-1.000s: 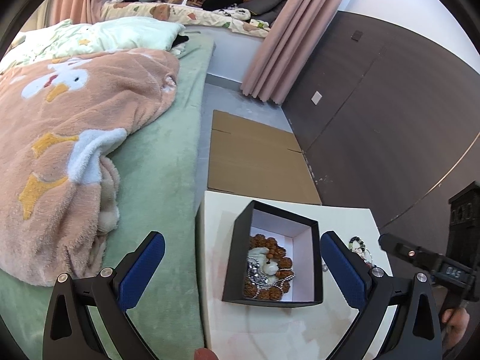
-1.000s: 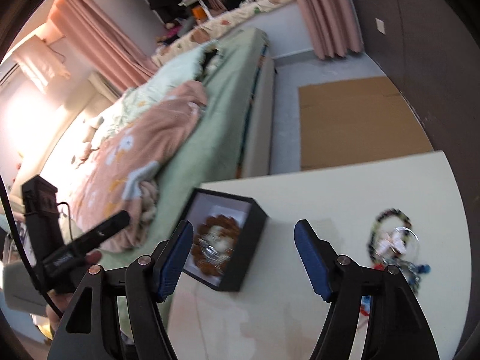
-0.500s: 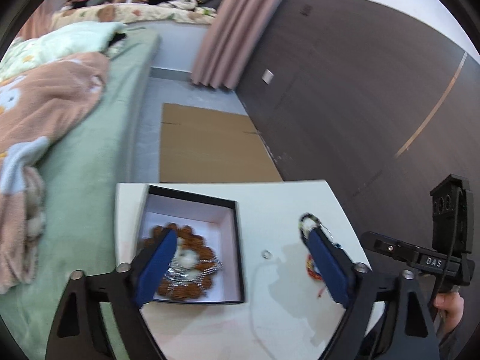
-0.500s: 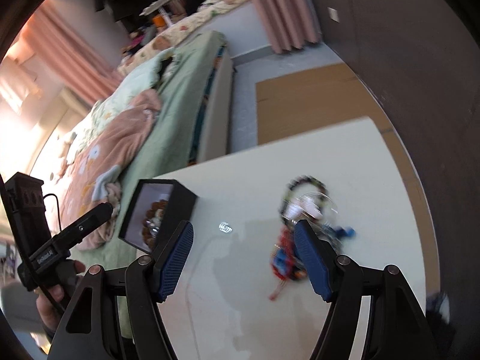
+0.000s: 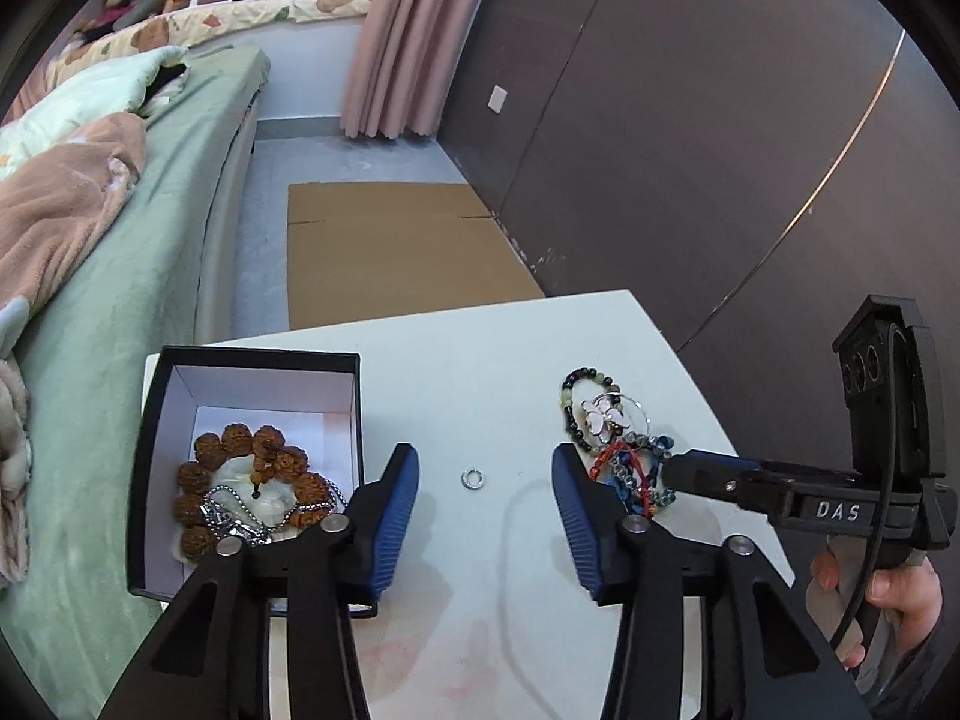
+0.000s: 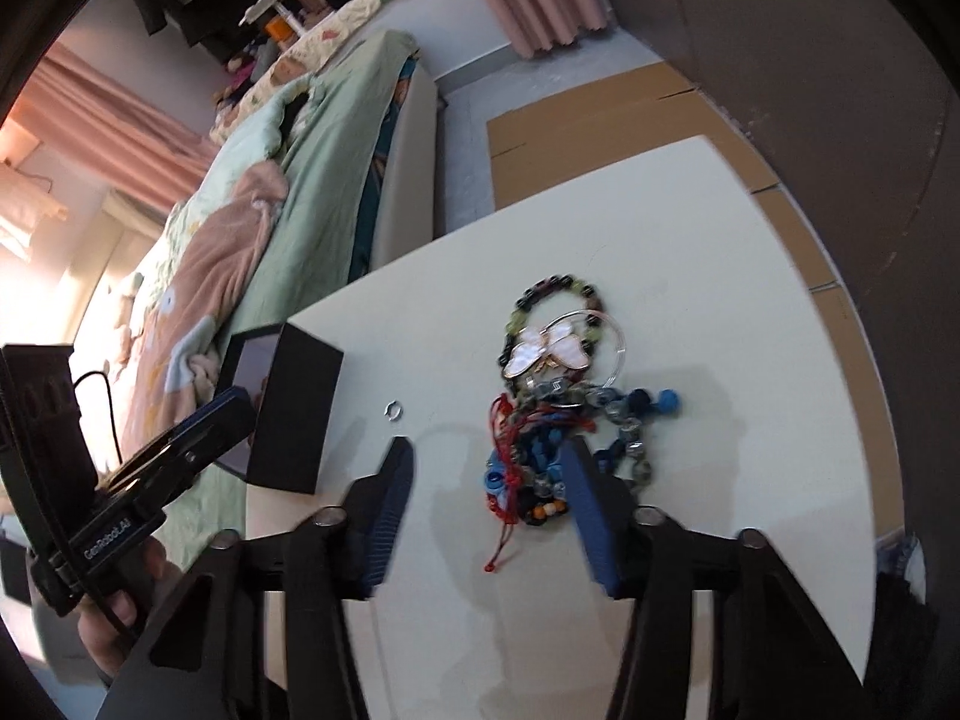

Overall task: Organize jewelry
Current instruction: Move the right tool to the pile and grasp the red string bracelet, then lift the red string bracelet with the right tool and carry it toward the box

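A black jewelry box [image 5: 150,420] with a white lining sits at the table's left edge and holds a brown bead bracelet [image 5: 240,462] and a silver chain. It also shows in the right wrist view [image 6: 294,408]. A small silver ring [image 5: 472,478] lies on the white table [image 5: 480,360], straight ahead of my open, empty left gripper [image 5: 483,513]. A pile of bracelets [image 6: 552,396] with a butterfly charm [image 6: 549,351] lies to the right. My right gripper [image 6: 489,510] is open and empty, its jaws around the pile's near end.
A bed with a green sheet [image 5: 120,252] and a pink blanket borders the table's left side. Flat cardboard [image 5: 396,252] lies on the floor beyond the table. A dark wall panel [image 5: 690,150] stands to the right.
Both grippers swung right, away from the box. The left now faces the ring instead of the box. The right has come down over the bracelet pile.
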